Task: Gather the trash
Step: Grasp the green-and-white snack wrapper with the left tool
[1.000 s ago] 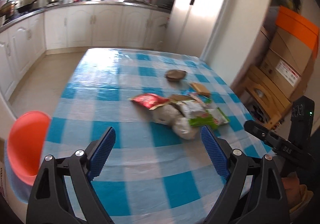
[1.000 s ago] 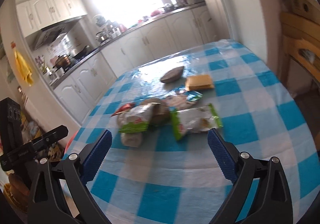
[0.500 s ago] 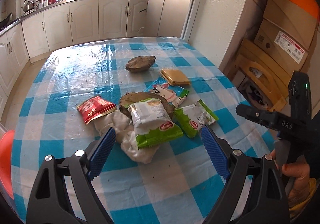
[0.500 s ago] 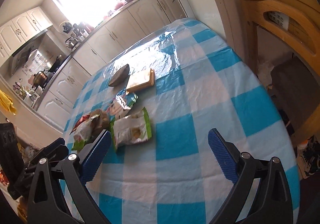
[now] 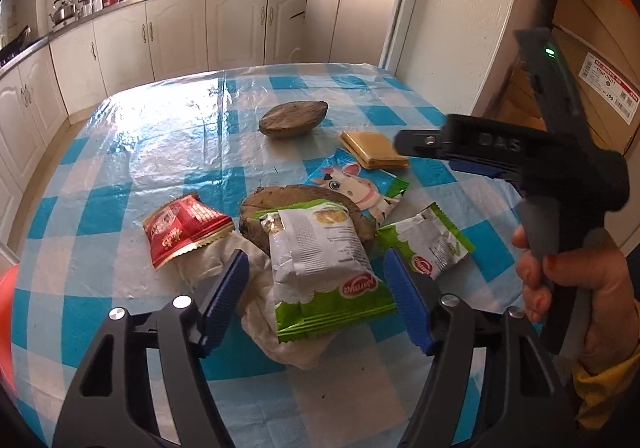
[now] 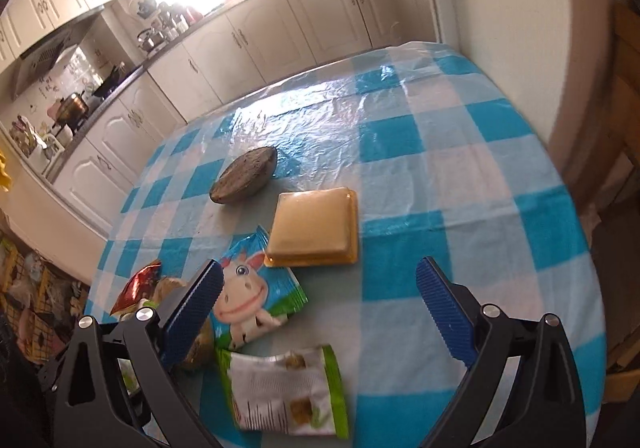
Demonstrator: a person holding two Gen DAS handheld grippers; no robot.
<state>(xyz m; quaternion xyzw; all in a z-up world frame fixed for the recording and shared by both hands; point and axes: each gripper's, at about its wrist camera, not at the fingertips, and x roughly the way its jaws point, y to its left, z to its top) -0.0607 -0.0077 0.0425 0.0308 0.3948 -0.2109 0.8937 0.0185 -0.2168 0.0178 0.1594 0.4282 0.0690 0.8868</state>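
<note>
Trash lies on the blue-checked table (image 5: 120, 152). My left gripper (image 5: 318, 298) is open, its blue pads on either side of a green-and-white snack wrapper (image 5: 320, 264) that lies on a crumpled white tissue (image 5: 260, 304) and a brown husk (image 5: 256, 216). A red wrapper (image 5: 180, 228), a cow-print wrapper (image 5: 356, 188), a second green wrapper (image 5: 428, 244), a yellow tray (image 5: 372, 150) and another brown husk (image 5: 294, 124) lie around. My right gripper (image 6: 320, 304) is open above the cow-print wrapper (image 6: 252, 300) and yellow tray (image 6: 316, 228); it also shows in the left wrist view (image 5: 480, 152).
An orange bin (image 5: 6, 312) sits off the table's left edge. Kitchen cabinets (image 5: 180, 36) line the far wall. A wall corner (image 5: 440, 28) and cardboard boxes (image 5: 592, 88) stand right of the table. A wooden chair (image 6: 624, 120) is beside the table's right edge.
My left gripper has moved forward and down to the green-and-white wrapper and its jaws have narrowed. My right gripper has moved in over the table toward the yellow tray.
</note>
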